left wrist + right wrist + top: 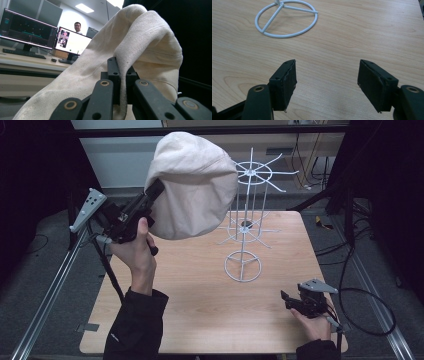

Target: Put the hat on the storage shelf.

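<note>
Behind the hat (pixel 192 185), rack (pixel 250 210) half-hidden.

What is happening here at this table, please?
A person holds a gripper in each hand. The left gripper is shut on the edge of a cream fabric hat, held up in the air beside a white wire stand on the wooden table. The right gripper is open and low over the table, holding nothing.

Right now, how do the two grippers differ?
The left gripper is shut on the cream hat and raised above the table; the right gripper is open, holds nothing and sits low near the table's front right corner. The left points up toward the white wire stand, the right lies about level. Both are black and hand-held.
</note>
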A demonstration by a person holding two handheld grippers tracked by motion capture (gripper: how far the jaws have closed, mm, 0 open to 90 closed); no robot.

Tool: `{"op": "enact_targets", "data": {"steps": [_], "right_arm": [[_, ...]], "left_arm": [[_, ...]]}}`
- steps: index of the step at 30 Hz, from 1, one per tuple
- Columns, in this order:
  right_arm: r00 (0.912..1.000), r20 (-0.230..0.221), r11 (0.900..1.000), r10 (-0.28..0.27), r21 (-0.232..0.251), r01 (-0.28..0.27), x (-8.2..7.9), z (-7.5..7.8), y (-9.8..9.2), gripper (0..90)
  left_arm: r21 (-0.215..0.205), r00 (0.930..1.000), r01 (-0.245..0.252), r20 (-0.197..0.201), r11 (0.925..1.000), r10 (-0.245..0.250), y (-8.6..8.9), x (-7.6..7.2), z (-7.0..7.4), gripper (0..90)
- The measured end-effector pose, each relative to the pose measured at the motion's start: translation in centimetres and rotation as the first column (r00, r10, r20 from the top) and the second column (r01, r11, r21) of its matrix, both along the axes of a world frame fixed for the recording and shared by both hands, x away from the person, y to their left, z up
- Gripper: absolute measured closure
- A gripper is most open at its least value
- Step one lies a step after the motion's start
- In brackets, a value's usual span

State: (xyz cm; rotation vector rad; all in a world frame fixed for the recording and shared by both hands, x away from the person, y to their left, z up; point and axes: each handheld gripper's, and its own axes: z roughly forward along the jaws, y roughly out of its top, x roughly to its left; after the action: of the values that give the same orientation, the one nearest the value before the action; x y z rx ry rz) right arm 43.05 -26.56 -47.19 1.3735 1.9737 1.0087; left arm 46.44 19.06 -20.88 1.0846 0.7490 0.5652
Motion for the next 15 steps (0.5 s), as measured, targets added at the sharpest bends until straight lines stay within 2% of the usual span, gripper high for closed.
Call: {"op": "enact_targets", "data": {"steps": [15], "right_arm": [[1.0000,0.000,1.000,0.002,-0.002,-0.002,0.0,0.0,0.1,31.7]], "left_arm": [[0.006,0.9972,-0.004,-0.074,1.0000,0.004,0.1,1.6,-2.6,87.9]]}}
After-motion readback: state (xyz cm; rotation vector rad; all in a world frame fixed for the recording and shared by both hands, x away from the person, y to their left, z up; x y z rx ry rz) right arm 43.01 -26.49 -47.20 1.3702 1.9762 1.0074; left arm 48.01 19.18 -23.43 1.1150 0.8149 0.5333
